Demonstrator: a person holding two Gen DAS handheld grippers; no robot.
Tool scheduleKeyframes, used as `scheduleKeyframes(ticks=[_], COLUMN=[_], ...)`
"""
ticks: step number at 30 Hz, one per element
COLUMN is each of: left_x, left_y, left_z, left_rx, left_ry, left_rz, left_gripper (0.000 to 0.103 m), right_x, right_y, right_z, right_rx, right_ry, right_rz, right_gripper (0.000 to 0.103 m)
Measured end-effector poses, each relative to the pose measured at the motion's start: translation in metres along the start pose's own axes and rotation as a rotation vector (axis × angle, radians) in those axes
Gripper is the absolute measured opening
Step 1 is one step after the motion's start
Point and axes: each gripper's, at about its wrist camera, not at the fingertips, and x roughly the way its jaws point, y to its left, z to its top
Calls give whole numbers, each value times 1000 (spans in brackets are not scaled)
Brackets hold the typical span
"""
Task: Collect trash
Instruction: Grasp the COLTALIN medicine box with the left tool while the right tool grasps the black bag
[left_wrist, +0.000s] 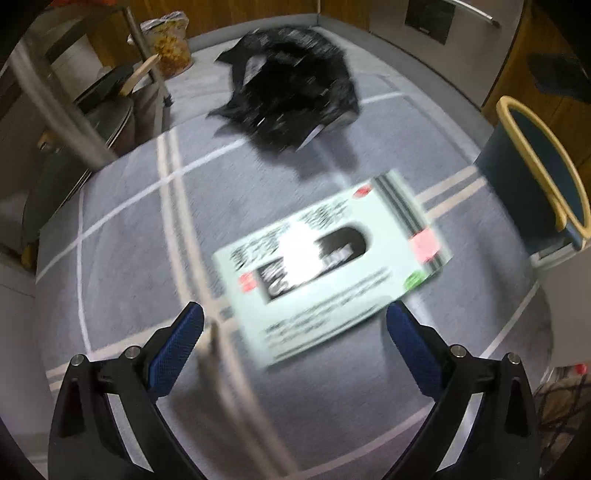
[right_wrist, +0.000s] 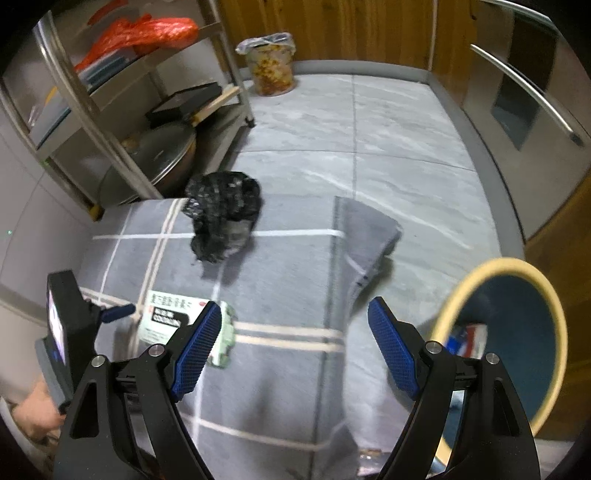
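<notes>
Left gripper (left_wrist: 293, 332): jaws spread wide, nothing between the pads; aimed steeply down at the near edge of the box.
Right gripper (right_wrist: 295, 332): jaws spread wide, empty; hanging over bare rug between box and bin.
Pale green box (left_wrist: 328, 273): flat, printed face up, on the grey rug (left_wrist: 129, 229); skewed to the rug's stripes; near corner just ahead of the left fingertips, not touched.
Black bag (left_wrist: 291, 88): crumpled, on the rug beyond the box, well apart from both grippers.
Blue bin (right_wrist: 517, 332): cream rim, to the right of the rug; some packaging already lying inside.
Risk, grip: box lies flat and looks wider than the jaw gap along its length; closing across the face would likely slide off, so an edge or corner pinch is probably needed.
Risk, rug: pads coming down low may catch the soft rug and bunch it under the box.
Risk, aim: left view heavily smeared, so the box edge is hard to place.
Risk, carry: a corner pinch may let the box swing and clip the bin rim.
Left view only: box print at close range.
Right view only: bin contents, folded-over rug corner (right_wrist: 373, 236), metal rack (right_wrist: 122, 122), left gripper's body with a hand (right_wrist: 37, 410) beneath.
</notes>
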Motion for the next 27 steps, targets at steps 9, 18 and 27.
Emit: scheduleKeyframes(ticks=[9, 18, 27], left_x=[-9, -31, -37], left_y=[37, 43, 30], left_z=[-23, -13, 7], left_rx=[-68, -34, 133], left_ry=[-13, -76, -152], left_rz=[-68, -152, -228], left_gripper=[97, 97, 97], right_x=[48, 92, 105], right_y=[37, 55, 58], right_z=[32, 58, 61], right_rx=[29, 43, 21], right_ry=[-32, -62, -13], right_rz=[17, -11, 38], right_gripper=[82, 82, 21])
